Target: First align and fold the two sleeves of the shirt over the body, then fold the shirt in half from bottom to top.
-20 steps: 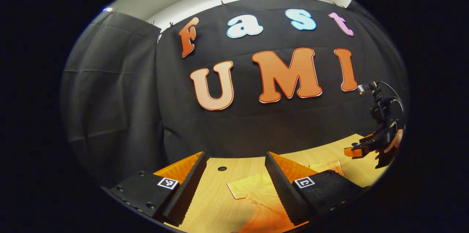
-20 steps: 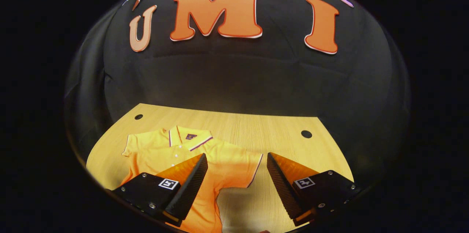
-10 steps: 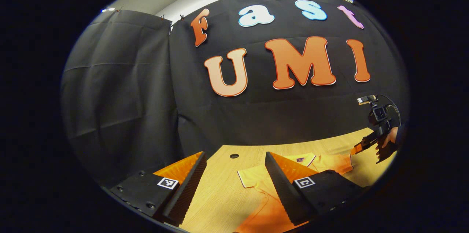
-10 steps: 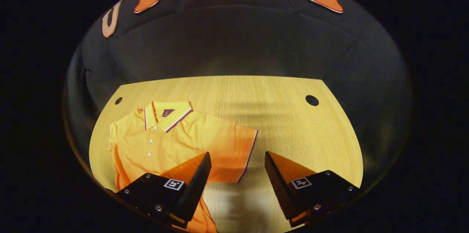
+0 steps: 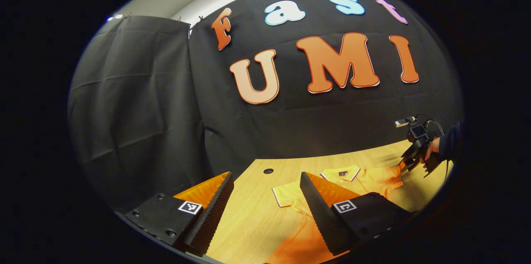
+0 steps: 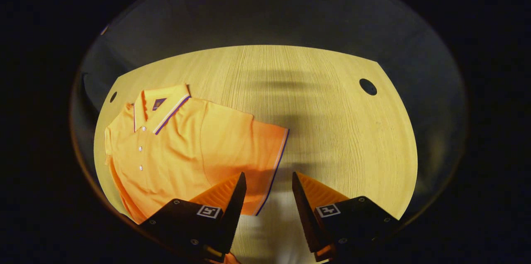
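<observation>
While the left gripper [image 5: 265, 210] is hanging wide open, the right gripper [image 6: 267, 206] is hovering, jaws parted, over the shirt's [image 6: 186, 147] sleeve hem [image 6: 274, 168].

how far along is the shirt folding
Barely begun: the shirt lies flat on the table, collar up, both sleeves spread. In hand: the right gripper, open, straddles the sleeve cuff, not yet pinching. The left gripper is open. Left: both sleeve folds, then bottom-to-top fold.

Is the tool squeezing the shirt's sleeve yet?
No, in the right gripper view the right tool is open, with the sleeve edge of the orange shirt lying flat on the table between its tips.
</observation>
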Available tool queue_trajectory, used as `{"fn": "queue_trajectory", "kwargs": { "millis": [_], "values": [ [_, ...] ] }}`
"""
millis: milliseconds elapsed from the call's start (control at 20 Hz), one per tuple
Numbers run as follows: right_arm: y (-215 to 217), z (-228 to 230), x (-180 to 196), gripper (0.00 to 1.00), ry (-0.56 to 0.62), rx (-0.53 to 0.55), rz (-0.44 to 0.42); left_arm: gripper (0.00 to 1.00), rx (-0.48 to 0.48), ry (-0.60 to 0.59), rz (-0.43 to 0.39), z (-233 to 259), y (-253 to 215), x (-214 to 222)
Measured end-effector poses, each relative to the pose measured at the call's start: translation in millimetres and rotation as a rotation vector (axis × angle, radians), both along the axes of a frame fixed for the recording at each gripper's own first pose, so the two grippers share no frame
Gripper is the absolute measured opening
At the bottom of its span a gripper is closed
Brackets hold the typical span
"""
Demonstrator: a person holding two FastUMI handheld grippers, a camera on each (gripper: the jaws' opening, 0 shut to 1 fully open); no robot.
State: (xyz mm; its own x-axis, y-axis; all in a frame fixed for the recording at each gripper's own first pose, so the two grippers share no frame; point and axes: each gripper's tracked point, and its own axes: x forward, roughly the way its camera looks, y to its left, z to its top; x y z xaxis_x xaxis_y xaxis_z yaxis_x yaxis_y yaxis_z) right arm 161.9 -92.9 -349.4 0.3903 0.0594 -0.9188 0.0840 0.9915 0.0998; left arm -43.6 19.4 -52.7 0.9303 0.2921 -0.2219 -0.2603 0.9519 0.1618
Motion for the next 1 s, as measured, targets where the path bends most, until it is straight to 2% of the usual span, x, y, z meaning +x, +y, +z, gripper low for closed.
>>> {"fn": "queue_trajectory", "kwargs": {
  "millis": [200,250,350,400,450,500,550,600,650,750,1000],
  "values": [
    [5,-19,-2,0.62,0.089,0.022,-0.023,0.99,0.003,0.016,0.005,-3,-1,0],
    [5,-22,-1,0.63,0.095,0.018,-0.027,0.99,0.004,0.021,0.006,-4,-1,1],
    [8,-23,1,0.49,0.099,0.017,-0.021,0.99,0.005,0.035,0.0,-6,-2,2],
    [11,-24,-3,0.49,0.097,0.018,-0.016,0.99,0.002,0.04,-0.003,-8,-2,3],
    [11,-15,4,0.41,0.082,0.02,-0.015,0.99,0.002,0.038,-0.001,-6,0,4],
    [12,-20,7,0.37,0.07,0.025,-0.004,1.0,0.003,0.039,-0.005,-6,-1,3],
    [15,-18,9,0.19,0.057,0.055,0.015,1.0,0.006,0.042,-0.009,-6,-2,3],
    [24,-15,8,0.19,0.069,0.119,0.005,1.0,0.006,0.041,-0.013,-7,-3,3],
    [36,-6,7,0.09,0.073,0.194,-0.002,1.0,0.006,0.042,-0.018,-6,-3,2],
    [41,7,20,0.06,0.015,0.238,-0.016,0.99,0.006,0.048,-0.017,-9,-4,3],
    [81,52,30,0.05,-0.058,0.344,0.051,1.0,0.0,0.067,-0.009,-16,-4,7]
  ]
}}
